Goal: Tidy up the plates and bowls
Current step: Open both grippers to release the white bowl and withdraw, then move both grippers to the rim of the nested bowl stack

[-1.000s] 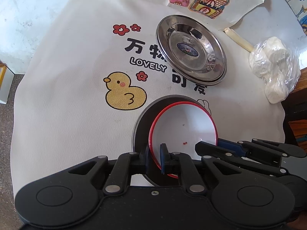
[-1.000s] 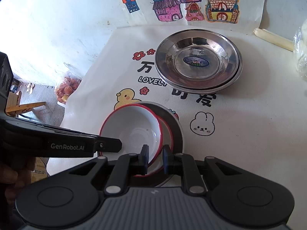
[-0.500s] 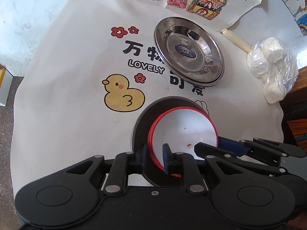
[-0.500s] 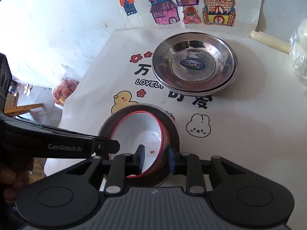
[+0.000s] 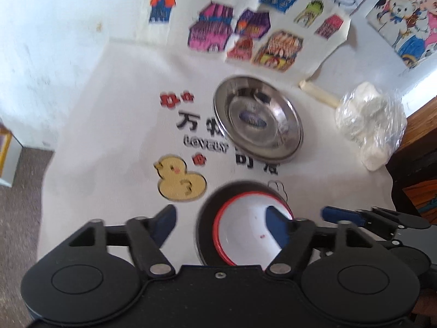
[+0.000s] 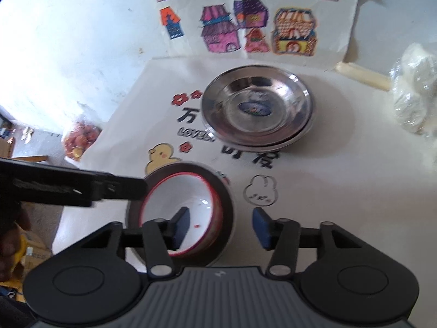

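Broadly, the desk (image 5: 82, 125) was seen to be covered by a white printed cloth (image 5: 114, 147), on which two groups of dishes were laid: a stack of steel plates (image 5: 258, 119) toward the far side and, nearer the cameras, a red-rimmed white bowl (image 5: 245, 229) nested in a dark bowl (image 5: 207, 213), well apart from the plates. Both tongs were found spread wide and holding nothing. The left tongs (image 5: 221, 218) were placed so that the nested bowls lay directly ahead and just below, between the two fingers, with one finger over the white interior and the other out over bare cloth. The right tongs (image 6: 221, 225) were set so that the same bowls lay ahead and to their left, one finger over the white interior and the other outside the dark rim; whether any finger touched the bowls could not be told. The steel plates lay straight ahead of both tongs, beyond the bowls, so that neither hand was judged clearly nearer. Being round, the bowls offered no long axis, and any later grasp was judged to depend on one finger being set inside a rim and one outside. A small red speck (image 6: 196, 226) was noted in the white bowl.
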The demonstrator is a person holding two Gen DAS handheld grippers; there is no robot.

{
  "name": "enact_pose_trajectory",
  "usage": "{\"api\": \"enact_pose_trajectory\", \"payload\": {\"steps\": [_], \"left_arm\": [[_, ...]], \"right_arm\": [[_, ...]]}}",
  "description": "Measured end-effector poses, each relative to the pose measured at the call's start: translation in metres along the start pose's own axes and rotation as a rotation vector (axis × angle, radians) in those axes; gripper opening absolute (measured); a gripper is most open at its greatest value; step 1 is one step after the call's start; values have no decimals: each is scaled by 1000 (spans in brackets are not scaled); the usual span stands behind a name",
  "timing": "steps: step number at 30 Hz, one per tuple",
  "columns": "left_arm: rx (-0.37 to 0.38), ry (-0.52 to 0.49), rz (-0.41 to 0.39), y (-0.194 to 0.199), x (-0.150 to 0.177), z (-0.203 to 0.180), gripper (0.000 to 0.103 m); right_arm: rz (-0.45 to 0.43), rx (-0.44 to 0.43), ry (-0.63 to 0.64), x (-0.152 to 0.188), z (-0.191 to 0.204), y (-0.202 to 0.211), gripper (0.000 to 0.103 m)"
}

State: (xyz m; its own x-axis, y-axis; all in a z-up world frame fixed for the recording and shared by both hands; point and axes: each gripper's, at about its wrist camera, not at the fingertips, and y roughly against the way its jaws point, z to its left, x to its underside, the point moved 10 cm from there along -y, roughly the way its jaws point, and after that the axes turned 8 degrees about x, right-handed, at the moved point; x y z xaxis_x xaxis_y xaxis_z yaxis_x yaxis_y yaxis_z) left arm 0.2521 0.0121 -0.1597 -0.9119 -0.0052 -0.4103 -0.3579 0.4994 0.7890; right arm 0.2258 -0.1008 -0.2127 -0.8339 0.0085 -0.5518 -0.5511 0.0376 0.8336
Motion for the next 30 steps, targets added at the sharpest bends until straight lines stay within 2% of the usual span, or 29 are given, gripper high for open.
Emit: {"api": "enact_pose_trajectory", "payload": {"steps": [1,3,4,7,10,14,21,26,30], "left_arm": [[-3,-5,-7,3,-1,1,89],[-4,-6,-15,6,-4,3,97],[-2,-8,-25,8,-4,5,102],[-11,1,-32,11,-1,12,102],[-18,7,-60,16,-2,19,102],[-57,1,-97,21,-4,30,102],[-145,1,-68,21,7,53,102],[-157,-25,-65,20,10,53,102],[-159,-38,-23,13,17,50,102]], "right_arm": [[-5,11,-3,-1,-3,1,68],[-8,27,-11,-1,-8,4,84],[-8,34,-14,-1,-10,5,87],[-48,70,-14,-3,-16,12,102],[-43,85,-12,0,-21,13,103],[-94,121,5,-2,-27,21,103],[-74,200,13,4,-38,23,103],[-34,234,-21,14,-49,20,103],[13,241,-49,23,-54,15,103]]}}
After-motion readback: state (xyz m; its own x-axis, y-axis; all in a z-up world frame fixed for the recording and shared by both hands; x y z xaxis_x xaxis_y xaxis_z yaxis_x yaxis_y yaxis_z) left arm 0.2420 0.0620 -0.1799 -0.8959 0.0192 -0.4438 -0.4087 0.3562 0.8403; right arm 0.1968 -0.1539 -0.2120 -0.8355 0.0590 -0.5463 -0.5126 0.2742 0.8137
